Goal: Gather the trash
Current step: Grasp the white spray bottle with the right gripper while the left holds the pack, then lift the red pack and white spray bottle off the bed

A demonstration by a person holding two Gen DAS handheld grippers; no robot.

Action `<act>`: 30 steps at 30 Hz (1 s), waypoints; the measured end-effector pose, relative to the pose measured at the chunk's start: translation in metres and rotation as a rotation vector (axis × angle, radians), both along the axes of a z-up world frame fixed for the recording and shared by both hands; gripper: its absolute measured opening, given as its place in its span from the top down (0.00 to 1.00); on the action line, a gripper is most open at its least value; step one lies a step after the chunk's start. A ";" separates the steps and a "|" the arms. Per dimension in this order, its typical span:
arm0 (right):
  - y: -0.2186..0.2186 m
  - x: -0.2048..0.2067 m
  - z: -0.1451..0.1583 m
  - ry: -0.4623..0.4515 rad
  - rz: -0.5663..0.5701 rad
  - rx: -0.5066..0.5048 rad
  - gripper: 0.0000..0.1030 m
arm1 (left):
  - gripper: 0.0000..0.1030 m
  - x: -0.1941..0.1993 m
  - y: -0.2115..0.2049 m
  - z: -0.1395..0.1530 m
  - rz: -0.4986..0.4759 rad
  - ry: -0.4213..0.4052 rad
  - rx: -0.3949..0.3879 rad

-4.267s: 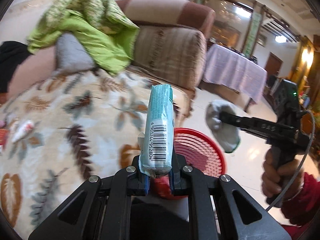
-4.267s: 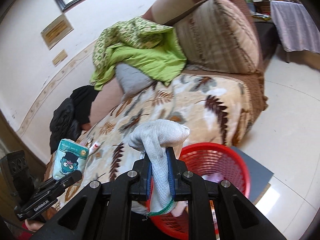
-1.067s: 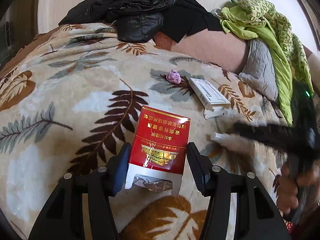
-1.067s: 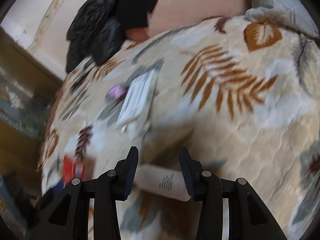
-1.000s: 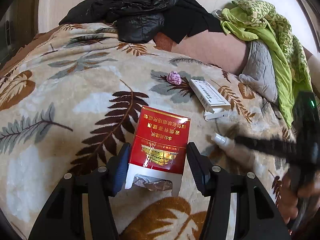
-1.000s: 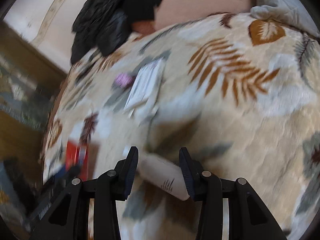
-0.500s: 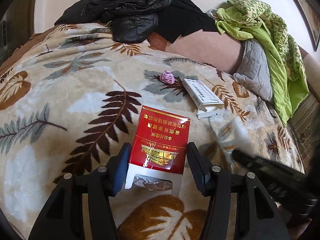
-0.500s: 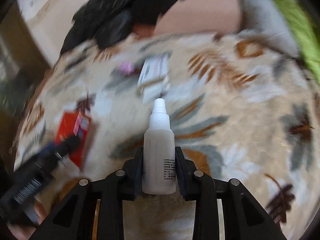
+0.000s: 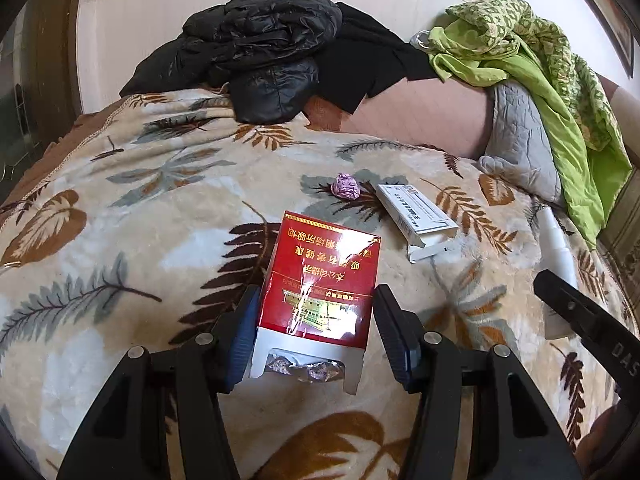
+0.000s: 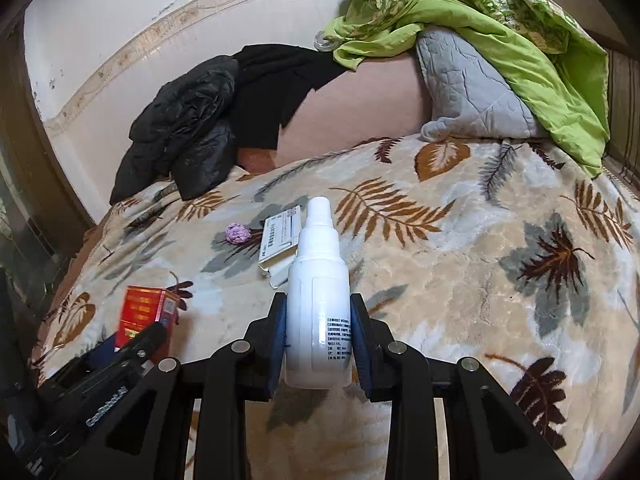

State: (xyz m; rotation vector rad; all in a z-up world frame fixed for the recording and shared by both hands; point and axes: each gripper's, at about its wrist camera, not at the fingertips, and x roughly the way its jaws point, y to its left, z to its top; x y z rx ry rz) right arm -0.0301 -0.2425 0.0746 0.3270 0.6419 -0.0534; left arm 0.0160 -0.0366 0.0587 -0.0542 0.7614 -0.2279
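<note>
Between the right tool's [image 10: 319, 344] blue pads stands a smooth white plastic spray bottle [image 10: 318, 304], gripped after the jaws have just been closing on it, nozzle up. Glossy red cigarette pack [image 9: 320, 284], foil showing at its torn end, sits clamped in the left tool [image 9: 316, 332]. Beyond, on the plush leaf-print blanket [image 9: 140, 208], lie a crumpled purple wad [image 9: 346, 186] and a flat white carton [image 9: 416, 210]. Only the left view shows the pack's foil.

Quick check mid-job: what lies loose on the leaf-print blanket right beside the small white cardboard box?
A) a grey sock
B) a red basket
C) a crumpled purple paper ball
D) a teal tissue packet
C: the crumpled purple paper ball rests on the leaf-print blanket just beside the small white cardboard box, gripped by neither gripper.
</note>
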 end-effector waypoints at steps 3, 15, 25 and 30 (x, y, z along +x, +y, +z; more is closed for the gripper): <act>0.004 -0.002 0.002 -0.013 0.021 -0.002 0.69 | 0.46 -0.002 -0.005 0.001 -0.003 -0.020 0.028; 0.003 -0.006 0.002 -0.015 0.046 0.025 0.69 | 0.46 -0.010 -0.015 0.003 -0.011 -0.069 0.094; 0.003 -0.007 0.004 -0.019 0.045 0.025 0.69 | 0.46 -0.014 -0.016 0.007 -0.014 -0.092 0.103; 0.003 -0.007 0.005 -0.016 0.045 0.026 0.69 | 0.46 -0.014 -0.016 0.007 -0.014 -0.097 0.107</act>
